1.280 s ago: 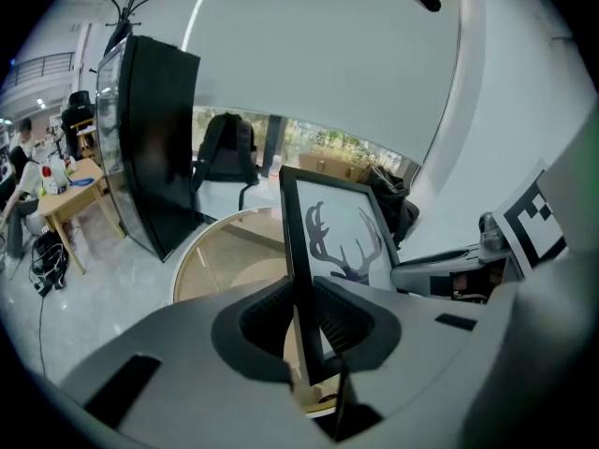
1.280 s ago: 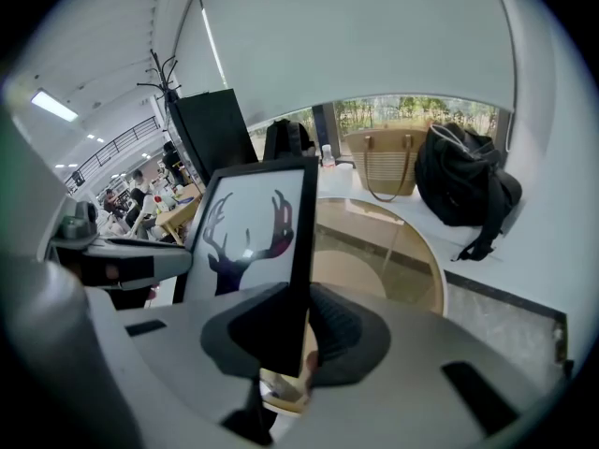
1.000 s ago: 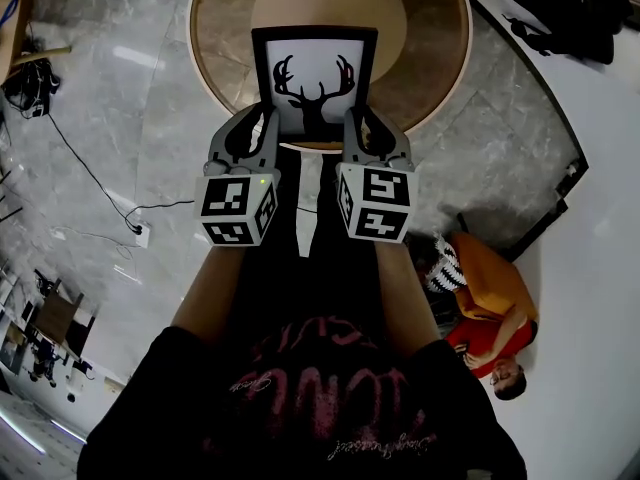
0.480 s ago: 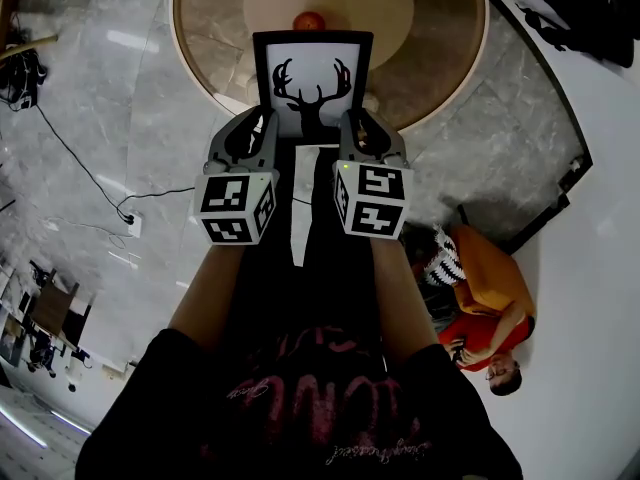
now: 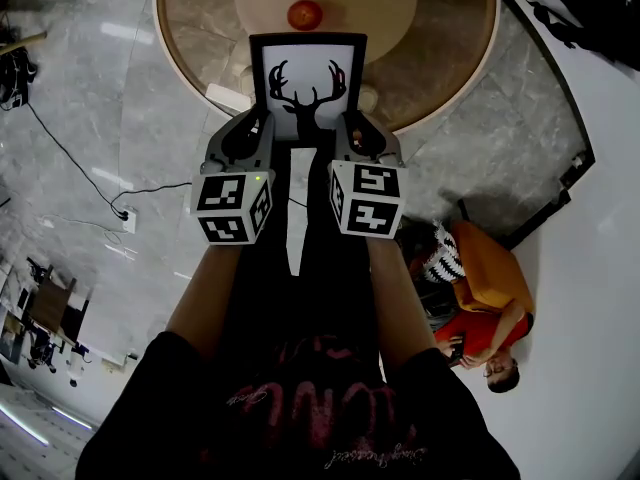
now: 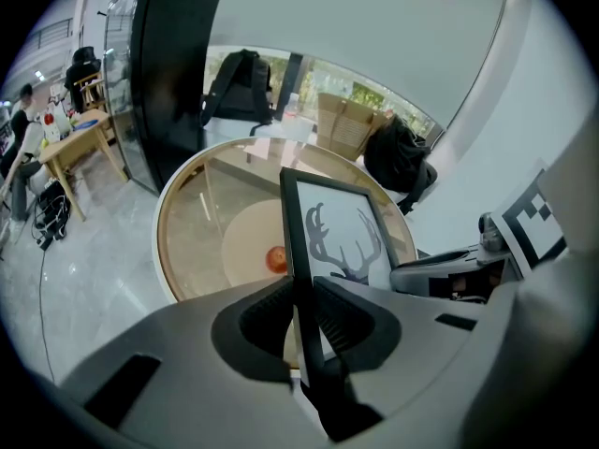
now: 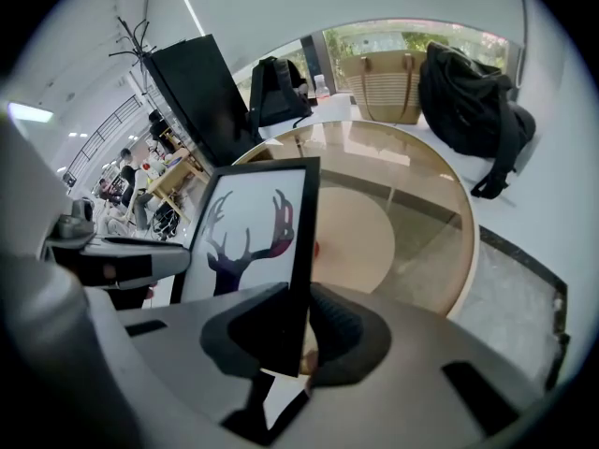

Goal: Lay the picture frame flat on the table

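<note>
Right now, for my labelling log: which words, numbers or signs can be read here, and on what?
None can be quoted.
On the picture frame: no words, only a black deer-head silhouette.
On the marker cubes: black-and-white square patterns, no letters or numbers.
On the person's black shirt: reddish lettering, upside down in the head view, too blurred to read.

Round table [image 5: 440, 58], seen from above: glass top w/ pale wood rim, lighter round disc showing thru the glass at centre. One small red round obj. [image 5: 305, 14], poss. a fruit, sits on the glass near the middle. Table stands on grey marble-look floor [image 5: 110, 88]; thin black cable [image 5: 78, 158] trails across floor at left.
</note>
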`<state>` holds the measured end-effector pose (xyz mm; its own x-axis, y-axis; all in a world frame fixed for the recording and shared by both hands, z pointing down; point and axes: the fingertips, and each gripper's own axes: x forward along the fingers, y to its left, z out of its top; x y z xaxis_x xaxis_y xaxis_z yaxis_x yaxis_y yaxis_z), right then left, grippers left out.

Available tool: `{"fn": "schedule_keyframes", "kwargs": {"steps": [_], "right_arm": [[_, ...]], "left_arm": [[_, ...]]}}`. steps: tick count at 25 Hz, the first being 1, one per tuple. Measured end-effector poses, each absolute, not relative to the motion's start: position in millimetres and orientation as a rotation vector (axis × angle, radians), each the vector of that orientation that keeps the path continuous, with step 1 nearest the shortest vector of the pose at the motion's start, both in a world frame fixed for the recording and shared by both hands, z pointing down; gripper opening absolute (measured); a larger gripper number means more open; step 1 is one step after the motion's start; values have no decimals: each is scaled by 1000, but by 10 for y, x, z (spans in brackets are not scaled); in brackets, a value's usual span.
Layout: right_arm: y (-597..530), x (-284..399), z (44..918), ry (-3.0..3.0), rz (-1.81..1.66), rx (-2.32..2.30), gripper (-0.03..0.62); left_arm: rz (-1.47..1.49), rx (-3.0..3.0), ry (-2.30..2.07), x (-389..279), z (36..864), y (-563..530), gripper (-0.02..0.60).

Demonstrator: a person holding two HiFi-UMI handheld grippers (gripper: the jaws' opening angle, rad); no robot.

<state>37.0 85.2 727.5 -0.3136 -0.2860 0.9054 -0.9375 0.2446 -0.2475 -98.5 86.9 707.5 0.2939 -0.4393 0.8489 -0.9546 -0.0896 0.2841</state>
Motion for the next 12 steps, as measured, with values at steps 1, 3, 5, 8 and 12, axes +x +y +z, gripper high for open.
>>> {"fn": "schedule_keyframes", "kwargs": {"steps": [1,3,5,8,12], "right_arm": [[875,377,7307,-1752,1091,1125,80],[916,380,7371,-1734,1105,1113,80],[943,365,7426,-1717,1114,1103,80],[964,331,7501,-1701,1120,1093,80],[1020,332,7577,-1678,1139,1080,80]], "left_arm": [[740,1678,-1280,-978,7102,890,72],[749,1666,-1268,-974,7161,927,72],[756,1654,-1257,-990,7228,950,72],[764,1641,-1249,-1024,7321,966,72],[768,1626,-1236,-1024,7401,1008,72]]}}
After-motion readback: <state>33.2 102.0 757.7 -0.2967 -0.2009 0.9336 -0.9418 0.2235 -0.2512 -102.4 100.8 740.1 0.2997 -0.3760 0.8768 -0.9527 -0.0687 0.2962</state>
